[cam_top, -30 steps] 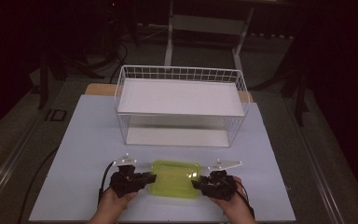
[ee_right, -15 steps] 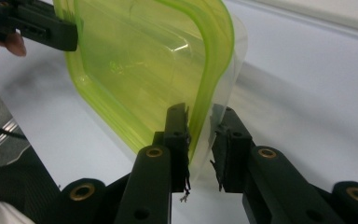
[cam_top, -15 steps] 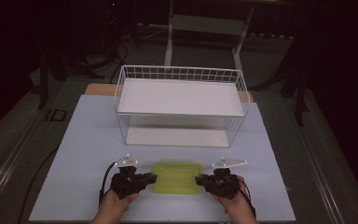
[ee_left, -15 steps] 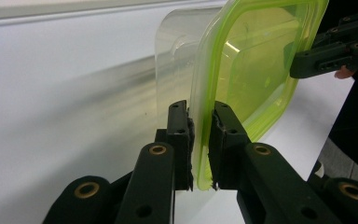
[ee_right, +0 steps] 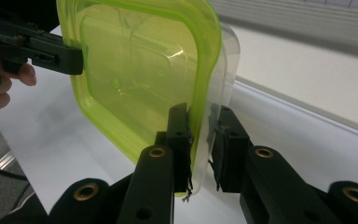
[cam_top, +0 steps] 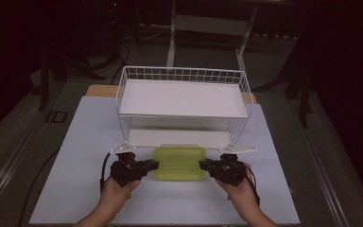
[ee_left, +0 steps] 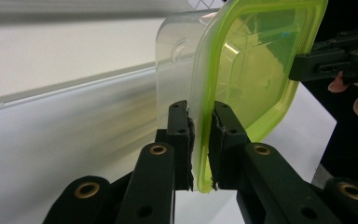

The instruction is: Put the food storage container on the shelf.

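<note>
Near the worktop's front edge, the light, slippery, slightly flexible lidded container (cam_top: 179,162) is best clamped by its rim, as by the left gripper (cam_top: 152,165) and right gripper (cam_top: 204,165).

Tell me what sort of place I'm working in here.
Probably a lab or recording setup, not a kitchen: a white table in a dark room, a white wire shelf rack on it, metal stand legs and loose cables on the floor behind.
</note>
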A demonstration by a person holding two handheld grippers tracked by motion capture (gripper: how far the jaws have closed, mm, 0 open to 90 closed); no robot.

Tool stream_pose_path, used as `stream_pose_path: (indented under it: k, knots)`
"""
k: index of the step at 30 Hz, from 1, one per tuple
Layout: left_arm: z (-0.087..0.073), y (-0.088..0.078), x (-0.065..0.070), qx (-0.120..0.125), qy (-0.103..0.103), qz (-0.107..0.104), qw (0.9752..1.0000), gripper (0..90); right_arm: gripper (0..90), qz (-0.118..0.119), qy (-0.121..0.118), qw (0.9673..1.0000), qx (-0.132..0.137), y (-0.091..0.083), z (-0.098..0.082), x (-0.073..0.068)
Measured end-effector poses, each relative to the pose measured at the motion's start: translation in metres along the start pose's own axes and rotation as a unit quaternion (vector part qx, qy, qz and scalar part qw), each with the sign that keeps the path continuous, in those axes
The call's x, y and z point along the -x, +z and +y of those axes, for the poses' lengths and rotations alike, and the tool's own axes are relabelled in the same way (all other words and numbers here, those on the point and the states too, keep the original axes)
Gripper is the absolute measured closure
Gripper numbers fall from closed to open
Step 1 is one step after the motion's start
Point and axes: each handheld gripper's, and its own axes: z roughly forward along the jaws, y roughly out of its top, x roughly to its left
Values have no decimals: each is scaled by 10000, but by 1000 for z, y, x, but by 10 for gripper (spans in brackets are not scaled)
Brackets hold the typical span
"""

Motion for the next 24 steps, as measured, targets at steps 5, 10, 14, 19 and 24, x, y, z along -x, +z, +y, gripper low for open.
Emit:
stream_pose_path:
  k: [5,10,14,19,24]
  knots:
    - [7,6,-6,75,-31,65,9999,807,787,-23,60,10000,37,5,7,6]
    - [19,14,-16,156,11,156,9998,808,787,-97,116,9998,90,15,16,15]
    - [27,23,-25,194,42,220,9996,808,785,-166,182,9996,124,25,22,24]
    - [33,37,-36,312,31,285,9991,807,788,-187,337,9990,245,35,25,37]
    - [36,49,-45,323,27,391,9987,806,786,-281,431,9983,264,47,25,47]
